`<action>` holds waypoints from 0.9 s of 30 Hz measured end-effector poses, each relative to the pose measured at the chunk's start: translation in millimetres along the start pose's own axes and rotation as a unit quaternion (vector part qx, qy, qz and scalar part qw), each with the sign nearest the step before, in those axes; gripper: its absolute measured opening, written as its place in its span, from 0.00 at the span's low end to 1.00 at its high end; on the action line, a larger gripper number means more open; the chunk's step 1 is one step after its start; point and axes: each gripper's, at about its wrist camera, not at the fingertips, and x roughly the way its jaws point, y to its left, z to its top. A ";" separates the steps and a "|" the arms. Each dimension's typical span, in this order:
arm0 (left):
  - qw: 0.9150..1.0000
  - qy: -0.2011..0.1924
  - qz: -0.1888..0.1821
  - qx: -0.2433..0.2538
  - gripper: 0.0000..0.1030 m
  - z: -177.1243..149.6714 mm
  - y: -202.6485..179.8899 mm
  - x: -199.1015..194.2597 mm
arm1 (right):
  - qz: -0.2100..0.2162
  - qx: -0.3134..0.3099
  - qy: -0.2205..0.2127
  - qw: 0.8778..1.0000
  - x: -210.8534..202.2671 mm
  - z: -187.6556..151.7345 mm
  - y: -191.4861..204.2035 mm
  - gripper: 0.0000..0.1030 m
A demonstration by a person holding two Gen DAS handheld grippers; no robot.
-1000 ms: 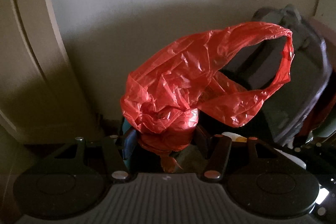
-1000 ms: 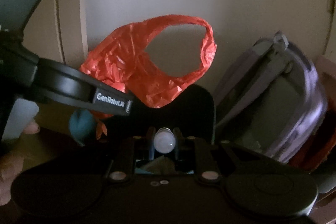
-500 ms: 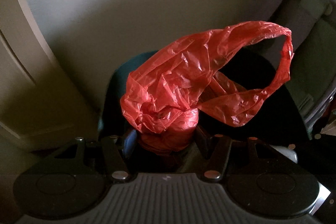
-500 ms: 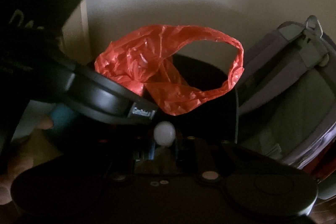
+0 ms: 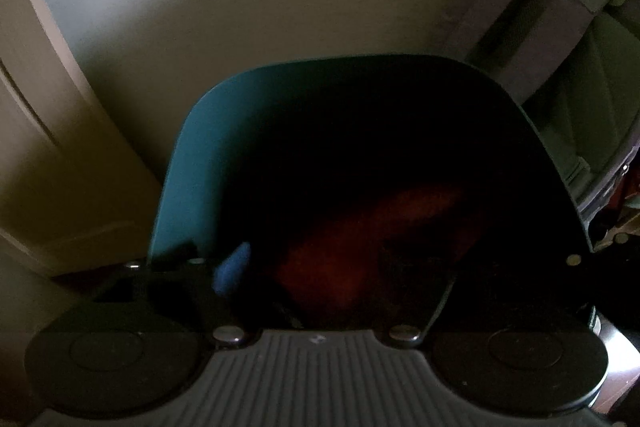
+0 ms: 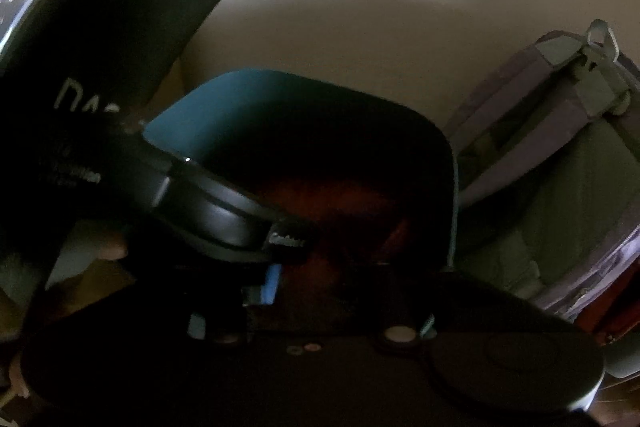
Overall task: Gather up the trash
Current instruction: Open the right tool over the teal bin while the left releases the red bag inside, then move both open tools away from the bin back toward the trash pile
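Red plastic bag (image 5: 360, 247) sits down inside the teal bin (image 5: 188, 163), dim and blurred in the shadow — so the trash is already over, or in, its container. Left gripper (image 5: 320, 283) points straight into the bin mouth, one blue pad (image 5: 234, 267) showing at about 8 o'clock of the bag. Fingers look spread, with the bag lying between them, but it's too dark to say whether they pinch it or have let go — cannot tell.

From the right wrist view the left gripper's black body (image 6: 208, 203) crosses at 9 o'clock, reaching into the bin; that angle makes sense for lowering the bag past the rim. Right gripper (image 6: 320, 307) hangs just at the near rim, its fingertips lost in shadow; a blue pad (image 6: 272, 283) shows, grip state not readable.

Grey-purple backpack (image 5: 560, 47) leans on the wall at 2 o'clock of the bin, just beside it. Judging by this, the drop is near done.
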 end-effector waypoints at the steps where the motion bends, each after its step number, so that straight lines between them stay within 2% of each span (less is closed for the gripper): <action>1: 1.000 -0.003 0.001 -0.002 0.78 -0.6 1.8 -0.5 | 0.000 0.001 -0.001 1.000 -0.5 2.3 1.4 0.37; 13: 0.999 -0.037 -0.003 -0.003 0.78 -12.9 21.4 -50.8 | 0.001 0.003 -0.029 1.000 -52.2 5.9 -3.0 0.55; 20: 0.998 -0.068 -0.003 0.002 0.78 -28.1 13.6 -104.2 | -0.004 0.004 -0.046 0.999 -86.4 -8.2 -4.8 0.57; 27: 0.995 -0.095 -0.007 0.026 0.78 -55.9 7.2 -135.7 | 0.000 0.009 -0.056 0.998 -123.9 -32.2 -4.1 0.60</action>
